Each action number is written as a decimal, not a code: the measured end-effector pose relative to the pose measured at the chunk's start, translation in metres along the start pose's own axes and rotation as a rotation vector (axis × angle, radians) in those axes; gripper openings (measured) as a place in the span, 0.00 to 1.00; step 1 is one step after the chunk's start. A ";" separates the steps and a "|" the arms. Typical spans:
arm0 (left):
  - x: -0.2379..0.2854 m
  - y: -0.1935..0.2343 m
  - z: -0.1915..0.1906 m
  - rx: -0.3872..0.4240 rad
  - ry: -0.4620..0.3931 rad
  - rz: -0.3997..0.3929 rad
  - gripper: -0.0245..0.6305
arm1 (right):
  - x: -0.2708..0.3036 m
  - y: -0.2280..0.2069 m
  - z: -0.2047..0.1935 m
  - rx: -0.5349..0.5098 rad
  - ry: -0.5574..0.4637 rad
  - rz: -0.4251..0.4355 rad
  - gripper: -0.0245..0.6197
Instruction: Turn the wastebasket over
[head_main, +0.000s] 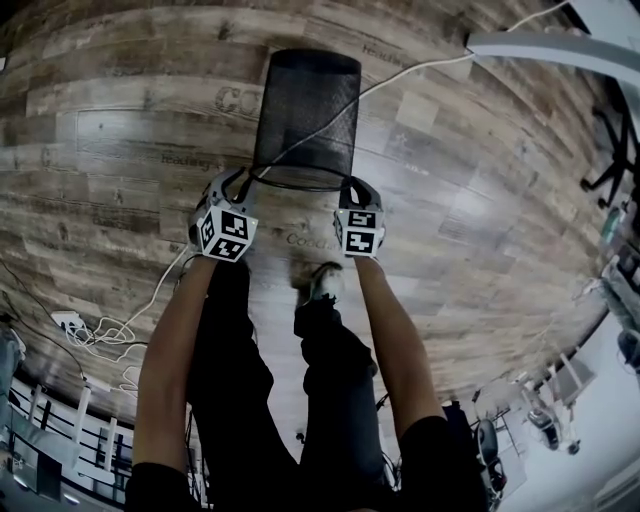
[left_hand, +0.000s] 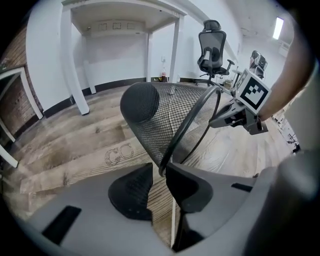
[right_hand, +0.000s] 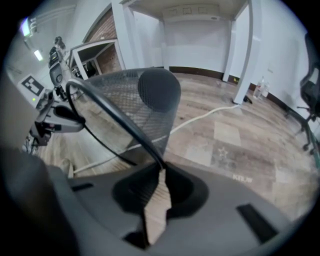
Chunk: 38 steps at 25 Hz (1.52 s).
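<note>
Wastebasket (head_main: 305, 110) ahead of legs (head_main: 340, 370); left gripper (head_main: 240, 182) at rim's left, right gripper (head_main: 352, 186) opposite.

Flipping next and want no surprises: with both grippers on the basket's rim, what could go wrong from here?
The left gripper and right gripper pinch only the thin rim of the wastebasket, near their tips; it may swivel or slip out mid-turn. The white cable runs across the floor right by the basket and could snag or drag. The person's shoe sits near the rim and might be struck.
</note>
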<state>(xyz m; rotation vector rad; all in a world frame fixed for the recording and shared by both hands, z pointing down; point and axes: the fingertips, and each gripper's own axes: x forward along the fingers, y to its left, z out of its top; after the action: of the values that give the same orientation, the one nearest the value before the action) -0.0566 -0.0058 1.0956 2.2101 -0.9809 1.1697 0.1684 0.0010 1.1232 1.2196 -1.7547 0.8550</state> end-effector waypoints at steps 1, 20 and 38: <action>0.001 -0.001 0.000 0.002 -0.001 -0.001 0.19 | 0.000 0.000 0.000 -0.001 0.001 0.002 0.13; 0.007 -0.001 0.008 0.029 0.010 0.012 0.14 | -0.006 0.004 0.006 -0.035 -0.005 0.035 0.13; -0.089 0.010 0.032 -0.104 0.042 -0.080 0.14 | -0.092 0.043 0.048 -0.033 0.054 0.129 0.12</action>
<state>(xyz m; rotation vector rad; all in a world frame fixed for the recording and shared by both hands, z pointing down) -0.0823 0.0004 1.0043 2.1144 -0.9068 1.1000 0.1346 0.0085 1.0164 1.0608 -1.8120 0.9215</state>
